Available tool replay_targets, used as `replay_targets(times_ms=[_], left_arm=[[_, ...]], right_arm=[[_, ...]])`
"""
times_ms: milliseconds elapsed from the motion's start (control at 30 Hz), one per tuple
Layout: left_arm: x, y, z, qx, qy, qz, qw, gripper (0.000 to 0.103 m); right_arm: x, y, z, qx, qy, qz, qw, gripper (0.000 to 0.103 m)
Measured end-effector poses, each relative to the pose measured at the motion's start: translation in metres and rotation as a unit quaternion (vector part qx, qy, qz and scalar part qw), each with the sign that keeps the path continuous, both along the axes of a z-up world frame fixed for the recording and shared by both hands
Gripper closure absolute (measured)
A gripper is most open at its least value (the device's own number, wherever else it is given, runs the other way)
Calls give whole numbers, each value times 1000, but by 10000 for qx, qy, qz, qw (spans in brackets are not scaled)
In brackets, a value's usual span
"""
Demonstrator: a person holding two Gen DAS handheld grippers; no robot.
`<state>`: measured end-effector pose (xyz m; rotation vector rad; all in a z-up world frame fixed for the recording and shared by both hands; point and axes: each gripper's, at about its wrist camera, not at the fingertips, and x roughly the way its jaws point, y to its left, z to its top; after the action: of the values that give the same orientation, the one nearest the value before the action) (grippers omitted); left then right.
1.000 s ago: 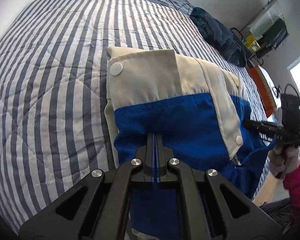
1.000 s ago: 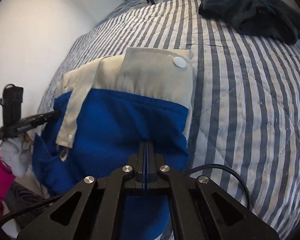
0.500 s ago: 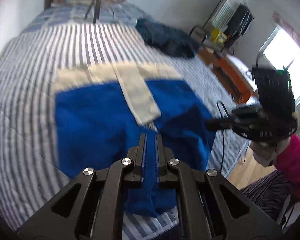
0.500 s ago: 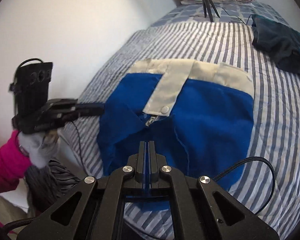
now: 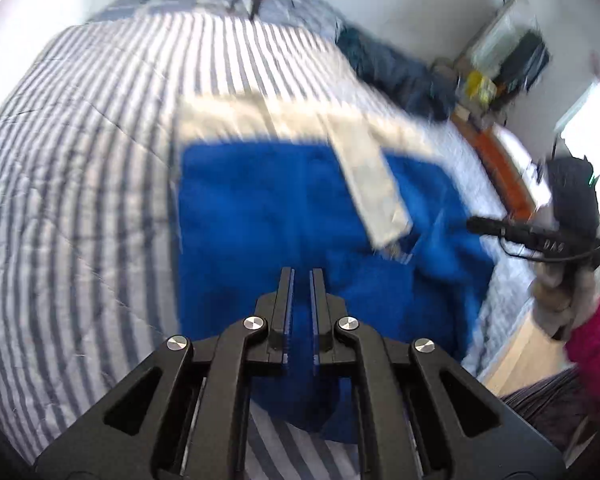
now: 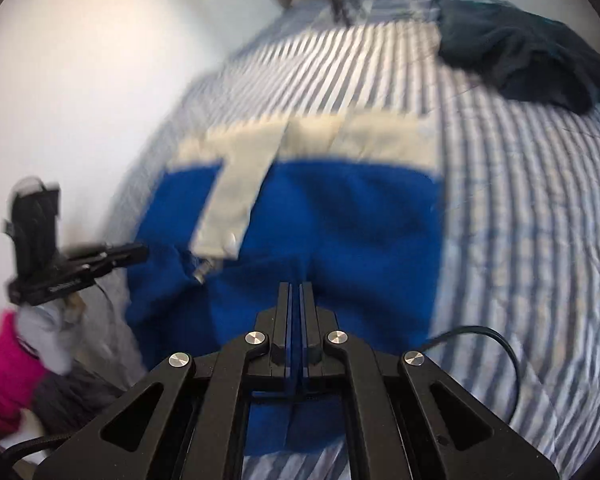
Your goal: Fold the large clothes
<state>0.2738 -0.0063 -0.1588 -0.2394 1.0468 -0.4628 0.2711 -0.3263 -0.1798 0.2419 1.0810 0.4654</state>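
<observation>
Blue-and-cream garment (image 5: 284,208) flat at bed (image 5: 80,160) near edge; left gripper (image 5: 301,280) slightly parted, empty; right gripper (image 6: 295,292) pinching hem.

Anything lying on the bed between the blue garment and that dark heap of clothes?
Nothing: only bare striped bedspread separates the blue garment from the dark clothes heap, clearest in the right wrist view.

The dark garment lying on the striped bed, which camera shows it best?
The right wrist view. There the dark garment lies whole and fairly sharp at the upper right on the striped bedspread. The left wrist view shows it only small, smeared by blur, near the bed's far edge.
</observation>
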Motion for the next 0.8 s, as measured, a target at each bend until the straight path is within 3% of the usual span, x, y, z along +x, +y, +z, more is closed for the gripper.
replay_targets(times_ms=[67,167,267,433,533,633,700,767,800], left_arm=[[2,19,6,-179,-73,239,9995,100],[10,32,-8,-375,283,413,9980,100],[8,32,-36,-204,736,301,9966,100],[-6,31,-55,90,817,53,9966,99],[-10,41,-52,-43,969,115,9952,99],[-15,61,-41,-84,831,372,9958,99],[-12,79,-34,-417,745,619,9944,91],[-3,101,-30,-889,798,1013,9877,55],[-1,108,-31,-1063,850,1097,9846,50]], right_arm=[[-7,-24,9,267,-28,-376,9989,101],[-10,-35,5,185,13,-475,9987,101],[-9,-35,-16,159,342,-340,9987,101],[-22,-25,-50,-317,731,-19,9968,101],[-22,-32,-42,-241,775,-15,9967,101],[-26,-40,-20,-282,451,65,9986,101],[-28,-47,-7,-222,168,-25,9996,101],[-25,-53,-1,-237,-115,-234,9994,97],[-23,-54,-1,-203,-207,-299,9991,79]])
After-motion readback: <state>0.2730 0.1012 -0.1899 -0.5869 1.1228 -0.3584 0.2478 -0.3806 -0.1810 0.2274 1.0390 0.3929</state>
